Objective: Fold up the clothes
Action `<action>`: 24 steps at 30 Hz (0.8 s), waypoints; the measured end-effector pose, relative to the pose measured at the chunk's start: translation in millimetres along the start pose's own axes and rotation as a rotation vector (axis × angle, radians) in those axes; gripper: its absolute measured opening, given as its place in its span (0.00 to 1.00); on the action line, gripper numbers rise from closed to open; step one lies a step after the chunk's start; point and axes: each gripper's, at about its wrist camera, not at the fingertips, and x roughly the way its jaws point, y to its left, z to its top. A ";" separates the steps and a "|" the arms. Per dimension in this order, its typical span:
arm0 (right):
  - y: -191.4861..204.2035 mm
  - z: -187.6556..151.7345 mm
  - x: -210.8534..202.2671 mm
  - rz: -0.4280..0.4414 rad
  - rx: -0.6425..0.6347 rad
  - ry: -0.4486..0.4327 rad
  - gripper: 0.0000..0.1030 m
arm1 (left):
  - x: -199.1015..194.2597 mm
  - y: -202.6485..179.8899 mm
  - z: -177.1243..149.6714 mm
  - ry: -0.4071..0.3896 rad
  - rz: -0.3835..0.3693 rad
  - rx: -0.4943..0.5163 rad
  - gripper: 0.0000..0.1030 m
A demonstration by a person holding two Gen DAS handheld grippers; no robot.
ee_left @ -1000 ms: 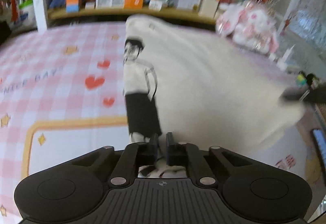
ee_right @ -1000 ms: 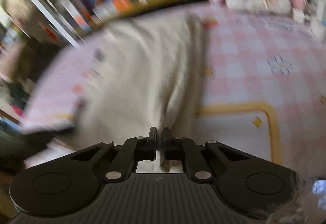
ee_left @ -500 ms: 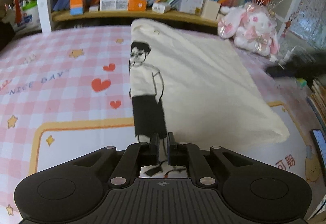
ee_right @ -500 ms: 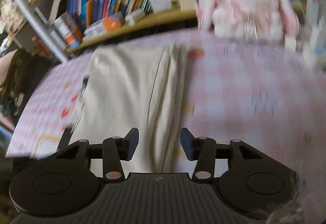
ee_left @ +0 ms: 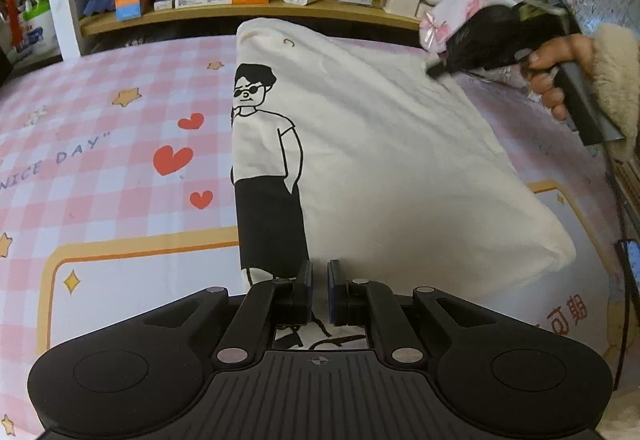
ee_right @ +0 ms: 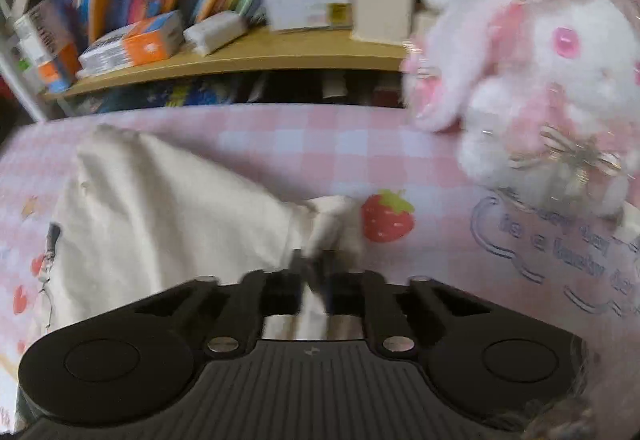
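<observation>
A cream T-shirt (ee_left: 380,144) with a black cartoon figure lies folded lengthwise on the pink checked bedsheet (ee_left: 120,144). My left gripper (ee_left: 319,272) is shut on its near hem, with cloth pinched between the pads. In the left wrist view my right gripper (ee_left: 434,70), held by a hand (ee_left: 556,68) in a fleecy sleeve, is at the shirt's far right corner. In the blurred right wrist view its jaws are closing, and that bunched corner of the T-shirt (ee_right: 172,208) is pinched at the right gripper (ee_right: 316,264).
A pink-and-white plush rabbit (ee_right: 532,96) sits just beyond the far right corner. A wooden shelf (ee_left: 248,10) packed with books and boxes runs along the back. A phone (ee_left: 632,264) lies at the bed's right edge.
My right gripper opened, left the shirt's near right part, swung to the far right corner and closed on it. The shirt settled flat. My left gripper stayed on the hem.
</observation>
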 end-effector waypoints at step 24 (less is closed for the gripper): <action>-31.2 -62.1 -75.1 0.158 0.370 -0.159 0.46 | -27.6 45.3 4.5 0.015 0.084 -0.177 0.27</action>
